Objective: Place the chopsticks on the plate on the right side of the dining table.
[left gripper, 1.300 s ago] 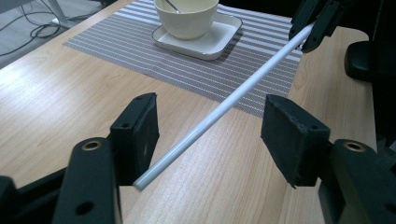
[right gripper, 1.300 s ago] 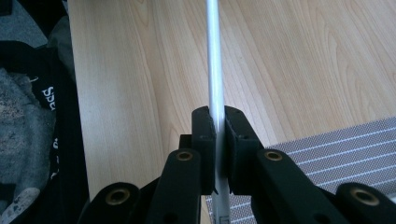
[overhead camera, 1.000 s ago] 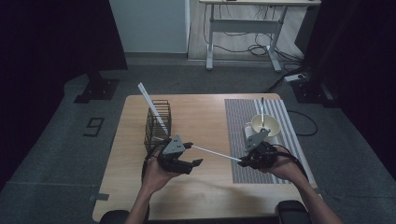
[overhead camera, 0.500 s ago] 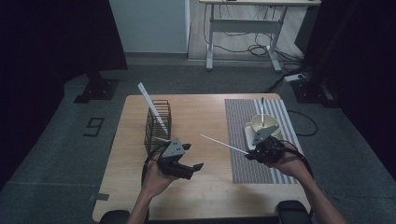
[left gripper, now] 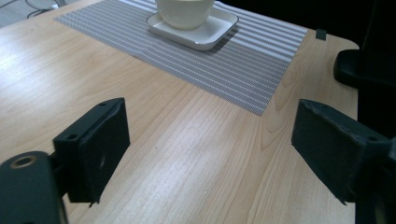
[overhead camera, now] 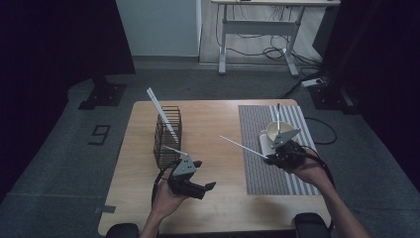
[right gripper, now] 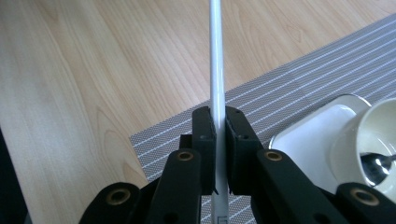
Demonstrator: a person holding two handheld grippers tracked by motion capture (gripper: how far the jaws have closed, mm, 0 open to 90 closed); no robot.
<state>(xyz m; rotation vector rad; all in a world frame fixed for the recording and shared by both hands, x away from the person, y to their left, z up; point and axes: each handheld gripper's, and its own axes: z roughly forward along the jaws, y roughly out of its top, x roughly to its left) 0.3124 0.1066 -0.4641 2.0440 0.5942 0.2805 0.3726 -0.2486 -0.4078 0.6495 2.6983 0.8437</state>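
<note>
Pale wood, lightly grained, makes up the desk point(overhead camera: 218, 134), which stands on a grey carpeted floor point(overhead camera: 64, 148) with dark curtains at both sides of the room. Behind it, against a light wall, is a white-framed table point(overhead camera: 257, 29) with cables trailing under it, and a black stand base point(overhead camera: 101, 94) sits on the floor off the desk's far left corner. A grey striped placemat point(overhead camera: 277, 173) covers the right part of the desk; on its far half a white saucer point(left gripper: 196, 35) carries a cream cup point(overhead camera: 275, 131) with a spoon standing in it. On the left part stands a black wire basket point(overhead camera: 167, 131), with a white strip leaning out of its top. The right gripper point(right gripper: 219, 140) is clenched on a thin white stick point(overhead camera: 242, 147), its pads pressing the stick from both sides; the stick runs from that gripper, above the placemat's near left area, up and leftward over the bare wood in the middle of the desk. The left gripper point(left gripper: 205, 144) is released, its jaws having just been opening, wide apart with nothing between them, low over the bare wood near the desk's front, just in front of the basket
</note>
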